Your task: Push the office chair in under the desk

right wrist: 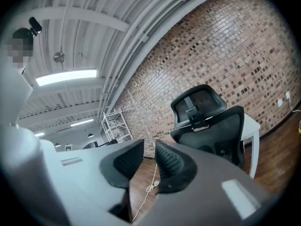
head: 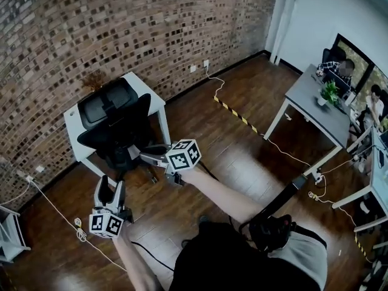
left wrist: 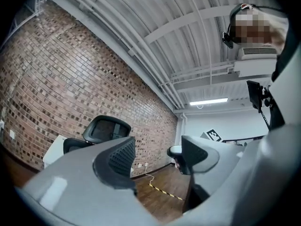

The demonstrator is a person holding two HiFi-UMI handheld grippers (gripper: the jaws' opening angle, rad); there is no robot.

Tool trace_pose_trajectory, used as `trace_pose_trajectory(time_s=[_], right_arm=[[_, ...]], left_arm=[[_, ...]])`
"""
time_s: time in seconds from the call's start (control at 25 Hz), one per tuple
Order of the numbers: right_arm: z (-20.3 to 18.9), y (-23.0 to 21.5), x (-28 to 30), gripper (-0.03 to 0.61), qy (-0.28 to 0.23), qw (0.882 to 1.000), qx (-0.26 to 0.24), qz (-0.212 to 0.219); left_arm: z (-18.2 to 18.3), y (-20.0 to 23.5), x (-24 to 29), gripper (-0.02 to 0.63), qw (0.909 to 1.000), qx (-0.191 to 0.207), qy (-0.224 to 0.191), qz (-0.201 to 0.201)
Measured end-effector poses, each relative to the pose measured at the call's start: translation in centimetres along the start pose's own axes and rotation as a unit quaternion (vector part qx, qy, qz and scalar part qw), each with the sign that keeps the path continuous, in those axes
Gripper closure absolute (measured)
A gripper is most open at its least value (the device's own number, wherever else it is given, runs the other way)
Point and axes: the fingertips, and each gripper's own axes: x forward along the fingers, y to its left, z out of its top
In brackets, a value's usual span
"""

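- Black mesh office chair (head: 115, 125): one only, at 10 o'clock from the person, tucked against the one white desk (head: 156, 99) along the brick wall (head: 121, 29).
- One grey desk (head: 306, 105) stands well apart at 2 o'clock, with two people seated beyond it.
- Chair stands upright, long axis vertical; its seat faces 10 o'clock into the desk and its backrest faces 4 o'clock.
- Two grippers, both near the chair's back and apart from it.
- Left gripper (head: 112, 183): forearm stretched forward, pointing toward 12 o'clock, jaws spread with nothing between.
- Right gripper (head: 145, 156): arm extended toward 10 o'clock, jaws nearly together with a slim gap, empty.
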Motion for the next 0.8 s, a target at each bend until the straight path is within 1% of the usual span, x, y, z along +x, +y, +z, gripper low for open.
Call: trace_pose_trajectory(time_s=[0.12, 0.2, 0.28, 0.36, 0.44, 0.52, 0.68, 0.8], right_arm=[[2.3, 4.0, -1.7, 0.514, -0.03, 0.999, -0.021, 0.019], [4.2, 6.6, -3.0, 0.534, -0.045, 0.998, -0.029, 0.025], [6.6, 8.8, -4.3, 0.552, -0.06, 0.998, -0.031, 0.019], [8.5, 9.8, -5.5, 0.561, -0.069, 0.997, -0.035, 0.01], [9.4, 10.0, -6.6, 0.575, -0.084, 0.996, -0.042, -0.004], [10.1, 10.1, -8.2, 0.575, -0.1, 0.993, -0.058, -0.015], [12.7, 10.7, -11.5, 0.575, -0.116, 0.988, -0.096, -0.026], [14.3, 10.9, -13.2, 0.575, -0.134, 0.983, -0.121, -0.027]], left_arm=[[2.7, -2.3, -1.3, 0.212, 0.9993, 0.036, 0.008, 0.0], [4.8, -3.7, -1.7, 0.212, 0.9988, 0.048, 0.008, 0.001], [7.6, -5.2, -1.5, 0.212, 0.9985, 0.054, 0.009, -0.001], [9.3, -6.5, -1.1, 0.212, 0.9977, 0.066, 0.01, -0.001], [9.7, -7.2, -0.9, 0.212, 0.9965, 0.082, 0.012, -0.004], [9.5, -8.0, -1.0, 0.212, 0.9956, 0.092, 0.014, -0.003], [10.0, -9.9, -0.7, 0.213, 0.9952, 0.096, 0.008, 0.016], [10.6, -11.3, 0.4, 0.231, 0.9943, 0.104, -0.002, 0.021]])
